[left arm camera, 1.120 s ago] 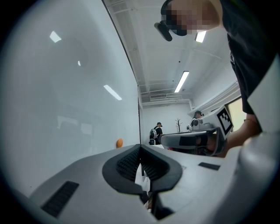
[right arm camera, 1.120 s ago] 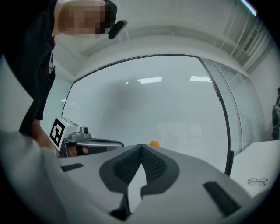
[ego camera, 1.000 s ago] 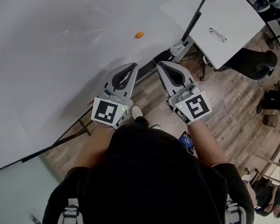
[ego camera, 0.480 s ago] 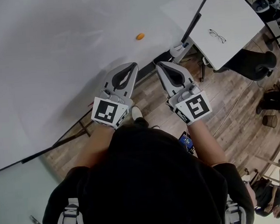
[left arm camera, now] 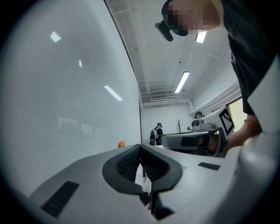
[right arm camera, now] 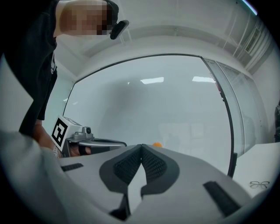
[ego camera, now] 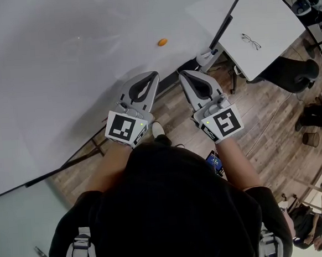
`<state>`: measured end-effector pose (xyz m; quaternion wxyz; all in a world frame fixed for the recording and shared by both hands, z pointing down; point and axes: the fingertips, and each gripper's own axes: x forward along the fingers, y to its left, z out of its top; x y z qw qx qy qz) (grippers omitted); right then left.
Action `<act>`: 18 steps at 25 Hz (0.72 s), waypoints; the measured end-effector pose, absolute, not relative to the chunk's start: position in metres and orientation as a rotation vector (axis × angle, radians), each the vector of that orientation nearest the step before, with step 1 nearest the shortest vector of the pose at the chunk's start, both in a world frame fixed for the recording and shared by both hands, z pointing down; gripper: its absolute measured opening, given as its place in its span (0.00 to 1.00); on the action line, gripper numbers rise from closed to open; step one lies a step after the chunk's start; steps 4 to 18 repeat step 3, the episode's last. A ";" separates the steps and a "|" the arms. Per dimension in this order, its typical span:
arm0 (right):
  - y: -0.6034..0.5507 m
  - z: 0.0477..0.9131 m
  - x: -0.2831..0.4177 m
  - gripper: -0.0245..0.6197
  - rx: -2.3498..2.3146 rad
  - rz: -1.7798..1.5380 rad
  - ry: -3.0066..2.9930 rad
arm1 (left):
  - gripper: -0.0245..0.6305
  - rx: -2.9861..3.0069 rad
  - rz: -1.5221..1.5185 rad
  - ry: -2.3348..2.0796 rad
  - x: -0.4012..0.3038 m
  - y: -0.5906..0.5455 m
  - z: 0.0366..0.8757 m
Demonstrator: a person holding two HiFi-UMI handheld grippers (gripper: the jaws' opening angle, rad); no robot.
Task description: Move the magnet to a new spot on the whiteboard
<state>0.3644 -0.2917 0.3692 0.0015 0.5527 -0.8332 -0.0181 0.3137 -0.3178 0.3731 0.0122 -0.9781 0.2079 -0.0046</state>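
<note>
A small orange magnet (ego camera: 162, 42) sticks to the whiteboard (ego camera: 61, 61), a short way beyond both grippers. It also peeks over the jaws as an orange dot (left arm camera: 121, 143) in the left gripper view and as the magnet (right arm camera: 156, 144) in the right gripper view. My left gripper (ego camera: 154, 74) and right gripper (ego camera: 182, 73) are held side by side near the board's lower edge, pointing level at it. Both are shut, tips touching, with nothing between them. In each gripper view the tips meet: left gripper (left arm camera: 140, 145), right gripper (right arm camera: 141, 145).
A white desk (ego camera: 265, 39) with a pair of glasses (ego camera: 250, 39) stands at the right beyond the board's dark frame (ego camera: 227, 20). Wooden floor (ego camera: 272, 127) lies below, with a chair (ego camera: 292, 73) and bags at the right. People stand far off (left arm camera: 155, 133) in the room.
</note>
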 end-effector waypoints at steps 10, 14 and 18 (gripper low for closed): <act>-0.291 0.368 0.362 0.03 1.731 -0.061 -2.615 | 0.04 -3.048 -0.019 0.647 0.312 -0.318 0.372; -0.291 0.368 0.362 0.03 1.731 -0.061 -2.615 | 0.04 -3.048 -0.019 0.647 0.312 -0.318 0.372; -0.291 0.368 0.362 0.03 1.731 -0.061 -2.615 | 0.04 -3.048 -0.019 0.647 0.312 -0.318 0.372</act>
